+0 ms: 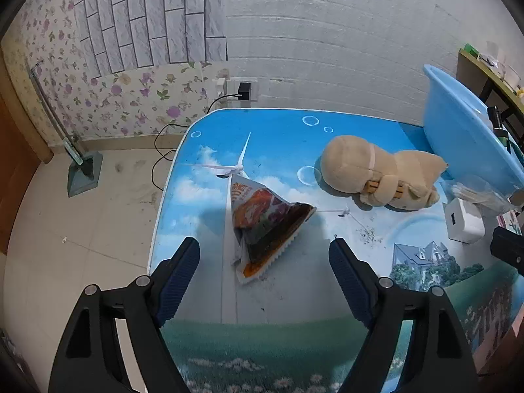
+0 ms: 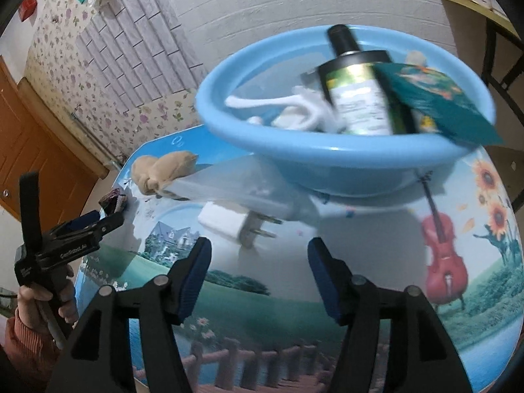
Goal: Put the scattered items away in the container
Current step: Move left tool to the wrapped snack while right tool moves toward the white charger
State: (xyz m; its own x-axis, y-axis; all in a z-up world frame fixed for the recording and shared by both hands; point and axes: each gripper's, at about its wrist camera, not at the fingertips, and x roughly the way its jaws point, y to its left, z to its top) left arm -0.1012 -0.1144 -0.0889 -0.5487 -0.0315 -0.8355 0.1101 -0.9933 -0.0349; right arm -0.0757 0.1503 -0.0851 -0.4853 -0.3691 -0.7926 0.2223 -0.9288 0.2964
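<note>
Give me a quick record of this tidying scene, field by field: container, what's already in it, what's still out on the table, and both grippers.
container: round light-blue plastic basin, on the picture-printed table
inside: dark-capped spray bottle, teal packet, white items
still out: triangular orange snack packet, tan plush toy, white plug adapter, clear plastic bag
left gripper: open, packet between its fingers, untouched
right gripper: open, empty, facing the adapter

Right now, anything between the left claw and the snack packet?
Nothing: in the left wrist view only bare printed tabletop separates the open left claw from the snack packet, which lies just ahead.
</note>
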